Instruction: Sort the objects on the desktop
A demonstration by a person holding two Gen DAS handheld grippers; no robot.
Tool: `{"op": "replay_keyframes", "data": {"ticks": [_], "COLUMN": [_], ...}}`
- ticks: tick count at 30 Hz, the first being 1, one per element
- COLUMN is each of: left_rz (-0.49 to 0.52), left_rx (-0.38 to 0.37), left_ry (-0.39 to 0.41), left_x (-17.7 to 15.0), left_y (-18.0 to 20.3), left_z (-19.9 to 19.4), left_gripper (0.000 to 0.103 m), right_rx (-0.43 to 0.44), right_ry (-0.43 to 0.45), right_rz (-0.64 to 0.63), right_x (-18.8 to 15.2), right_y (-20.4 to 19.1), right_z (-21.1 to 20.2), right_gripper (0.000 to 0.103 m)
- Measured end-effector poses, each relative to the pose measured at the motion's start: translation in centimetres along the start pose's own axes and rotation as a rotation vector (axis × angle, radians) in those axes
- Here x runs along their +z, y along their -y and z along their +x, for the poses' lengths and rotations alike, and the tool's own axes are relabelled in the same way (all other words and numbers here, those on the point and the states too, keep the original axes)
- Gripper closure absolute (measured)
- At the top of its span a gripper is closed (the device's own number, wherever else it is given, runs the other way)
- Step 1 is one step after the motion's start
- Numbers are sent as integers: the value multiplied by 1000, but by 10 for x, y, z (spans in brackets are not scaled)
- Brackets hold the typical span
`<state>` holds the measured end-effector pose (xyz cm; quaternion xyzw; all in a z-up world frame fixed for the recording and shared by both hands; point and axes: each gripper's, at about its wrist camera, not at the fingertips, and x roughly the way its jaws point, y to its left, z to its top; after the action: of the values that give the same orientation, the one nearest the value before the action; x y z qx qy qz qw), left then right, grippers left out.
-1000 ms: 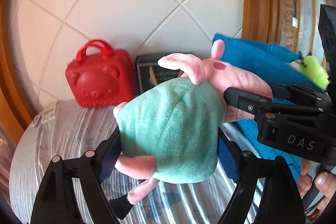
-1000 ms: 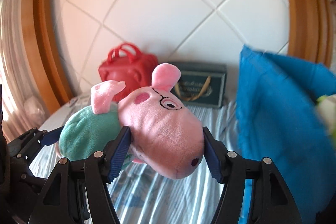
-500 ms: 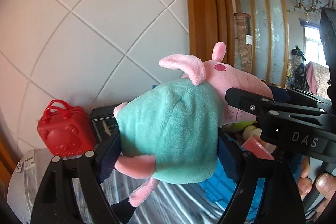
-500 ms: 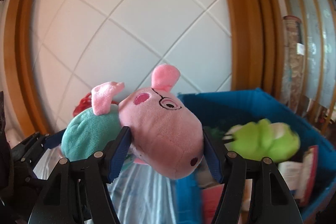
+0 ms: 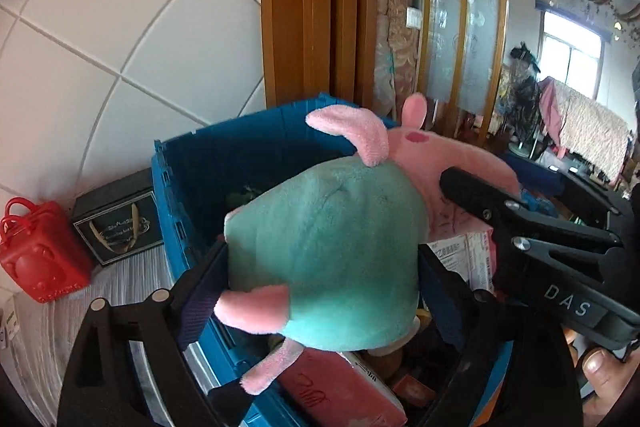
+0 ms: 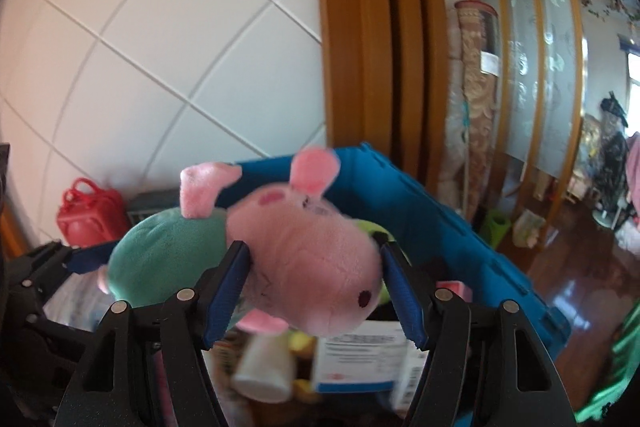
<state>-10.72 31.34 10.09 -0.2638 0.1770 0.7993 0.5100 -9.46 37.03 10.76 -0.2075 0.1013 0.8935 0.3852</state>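
Far off to the left of the left claw (image 5: 320, 261), a red bear-faced case (image 5: 36, 259) sits on the striped desk (image 5: 120, 287). Just right of it, a dark box with a gold ribbon print (image 5: 116, 227) touches the outer wall of the blue crate (image 5: 240, 155). That crate spreads out under and beyond the claw's fingers.

Now the left claw itself: its jaws have just been opening, and the plush pig (image 5: 340, 227) sits right between them. Both blue pads rest against the flanks of the teal body, one on each side, so it pinches the toy there. The pig hangs over the open crate, pink legs dangling below the pads. Straight beneath the claw lies a pink box (image 5: 332, 383), and a printed carton (image 5: 460, 255) shows just right of the right-hand pad. Further right, the other claw's black finger crosses the pig's pink head, and a thumb (image 5: 600, 371) shows at the lower right edge.

Over to the right wrist view: the right claw (image 6: 314, 251) is half spread and pinches the pig's head, snout pointing toward the camera. The left pad is tight on the cheek; the right pad just meets the blurred plush. The left claw's arm reaches in from the far left onto the teal body. Below this claw, inside the crate, lie a white bottle (image 6: 260, 367) and a white labelled box (image 6: 360, 355). A green plush (image 6: 366, 227) peeks out behind the head, near the right pad.
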Motion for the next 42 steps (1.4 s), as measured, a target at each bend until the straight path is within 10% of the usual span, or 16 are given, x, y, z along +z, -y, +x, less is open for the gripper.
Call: {"op": "replay_keyframes", "data": {"ticks": [4, 13, 17, 29, 42], "left_rz": [33, 11, -3, -119, -193], "left_rx": [100, 132, 146, 240, 236], "left_ry": [-102, -67, -3, 300, 252], "left_x": [-3, -13, -21, -64, -106], "left_y": [13, 18, 18, 2, 12], "left_z": [30, 1, -26, -129, -163], "left_gripper": [12, 12, 12, 1, 1], "right_rx": [-24, 8, -6, -26, -86], "right_ry": [-90, -68, -29, 69, 81], "right_rz": [-29, -39, -46, -5, -8], "right_x": [-15, -21, -26, -42, -85], "right_y": [17, 27, 21, -2, -16], "right_z": [36, 41, 19, -79, -149], "right_gripper": [36, 33, 1, 0, 0]}}
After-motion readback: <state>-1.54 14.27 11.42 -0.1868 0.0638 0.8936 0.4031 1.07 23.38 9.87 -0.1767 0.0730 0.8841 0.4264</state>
